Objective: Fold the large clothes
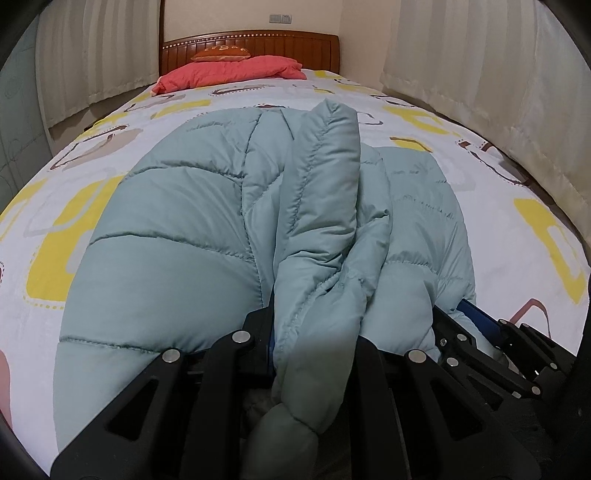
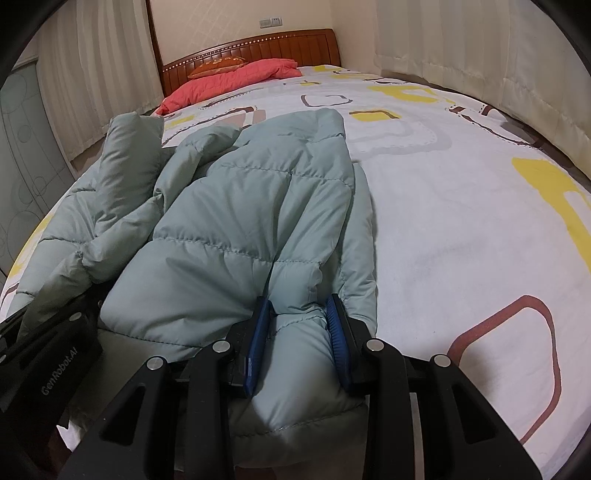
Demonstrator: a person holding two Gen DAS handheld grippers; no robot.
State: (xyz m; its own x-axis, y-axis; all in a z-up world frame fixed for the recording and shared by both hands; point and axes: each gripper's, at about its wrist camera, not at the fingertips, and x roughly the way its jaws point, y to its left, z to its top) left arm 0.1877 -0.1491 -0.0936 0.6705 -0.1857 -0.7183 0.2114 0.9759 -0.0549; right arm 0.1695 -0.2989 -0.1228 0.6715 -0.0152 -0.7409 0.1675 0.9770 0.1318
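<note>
One puffer jacket (image 1: pixel 177 229), pale grey-green, quilted, lying on the near half of the bed (image 1: pixel 491 236). It runs lengthwise toward the headboard, bunched into long ridges rather than flat.

Two grippers, both on the jacket's near edge:
- left gripper (image 1: pixel 314 332): jaws nearly pressed together, pinching a thin gathered fold of the jacket. Fabric spills over and between the fingers, so the pads are mostly hidden; only a sliver of blue shows at the left finger.
- right gripper (image 2: pixel 299 332): jaws part-spread, clamped on a thick padded roll of the jacket edge. Two blue ribbed pads (image 2: pixel 258 343) visible, one each side of the roll, both touching fabric.

The right gripper also shows at the lower right of the left wrist view, and the left one at the lower left of the right wrist view, so they sit just beside each other along the same edge.

In the left wrist view one tall fold stands up along the jacket's middle, with a broad smooth panel on the left and a lower panel on the right.

Further out:
- one bedsheet (image 2: pixel 461 240), white with yellow and brown rounded-square print, bare to the right of the jacket.
- one coral-red folded quilt (image 1: pixel 229 72) at the head end.
- one small orange cushion (image 1: pixel 221 54) on top of it.
- one wooden headboard (image 1: pixel 295 46).
- one wall switch plate (image 1: pixel 280 17) above it.
- curtains (image 1: pixel 480 74) on both sides of the bed.
</note>
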